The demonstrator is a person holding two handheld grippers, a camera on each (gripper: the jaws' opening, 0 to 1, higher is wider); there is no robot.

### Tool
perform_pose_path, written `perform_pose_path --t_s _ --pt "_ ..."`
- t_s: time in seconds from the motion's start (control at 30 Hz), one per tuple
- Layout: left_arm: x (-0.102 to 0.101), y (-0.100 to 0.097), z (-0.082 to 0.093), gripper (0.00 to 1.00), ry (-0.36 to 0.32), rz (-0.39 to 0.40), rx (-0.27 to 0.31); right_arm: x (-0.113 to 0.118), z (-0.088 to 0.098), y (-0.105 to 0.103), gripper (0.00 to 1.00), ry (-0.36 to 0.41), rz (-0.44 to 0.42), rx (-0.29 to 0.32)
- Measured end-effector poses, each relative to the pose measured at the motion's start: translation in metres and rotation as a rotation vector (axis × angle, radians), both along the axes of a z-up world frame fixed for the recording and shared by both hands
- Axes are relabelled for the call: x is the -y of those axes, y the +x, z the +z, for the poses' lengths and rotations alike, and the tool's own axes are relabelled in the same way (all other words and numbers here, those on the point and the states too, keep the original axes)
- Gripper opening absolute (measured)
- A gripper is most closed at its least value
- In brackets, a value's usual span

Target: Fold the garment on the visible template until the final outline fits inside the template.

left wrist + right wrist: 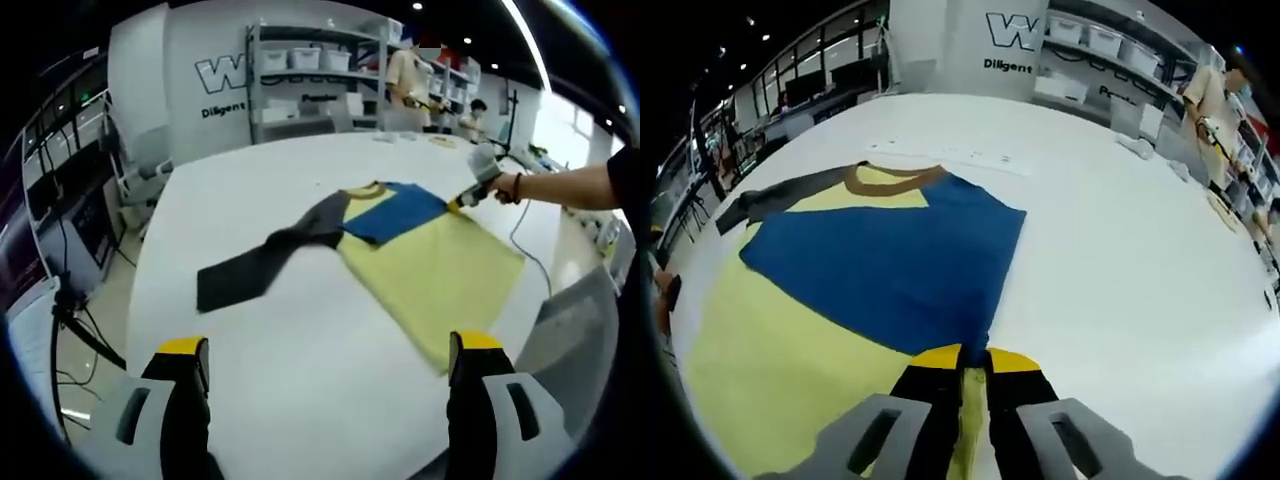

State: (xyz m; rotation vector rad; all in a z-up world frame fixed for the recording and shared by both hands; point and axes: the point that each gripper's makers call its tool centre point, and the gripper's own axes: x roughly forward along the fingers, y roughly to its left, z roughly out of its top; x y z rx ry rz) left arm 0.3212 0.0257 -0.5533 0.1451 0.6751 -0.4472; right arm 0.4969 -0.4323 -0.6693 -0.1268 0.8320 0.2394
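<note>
White table [300,340] carried the garment [430,260], a yellow shirt lying flat, one dark sleeve [260,265] stretched out, the blue sleeve [890,260] folded across the chest. No template outline could be made out. Right gripper [975,358] was clamped on the blue sleeve's edge, apparently mid-fold. Left gripper [325,350] hung spread and empty, well short of the shirt; the dark sleeve probably needs folding next.

Left gripper [330,365] jaws spread wide, right gripper [974,358] jaws closed, apparently pinching fabric
</note>
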Motion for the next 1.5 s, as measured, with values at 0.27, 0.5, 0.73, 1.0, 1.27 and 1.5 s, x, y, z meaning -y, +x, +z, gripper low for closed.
perform_pose_path --t_s 0.27,0.5,0.73,1.0,1.27,1.5 --pt "-0.003 0.003 0.001 0.98 0.001 0.01 0.012 -0.019 0.04 -0.002 0.57 0.165 -0.003 0.124" --pt "-0.005 0.007 0.001 0.98 0.01 0.012 0.026 -0.034 0.068 -0.029 0.88 0.209 0.064 0.162" --pt "-0.008 0.007 0.001 0.98 0.015 0.014 0.029 -0.051 0.094 -0.06 0.99 0.253 0.141 0.189" --pt "-0.008 0.005 0.001 0.97 0.009 0.016 0.033 -0.068 0.115 -0.089 0.99 0.271 0.202 0.213" --pt "-0.009 0.003 0.0 0.97 0.011 0.016 0.034 -0.082 0.126 -0.118 0.99 0.285 0.255 0.232" --pt "-0.015 0.008 0.0 0.94 0.023 0.02 0.05 -0.091 0.126 -0.146 0.99 0.298 0.278 0.236"
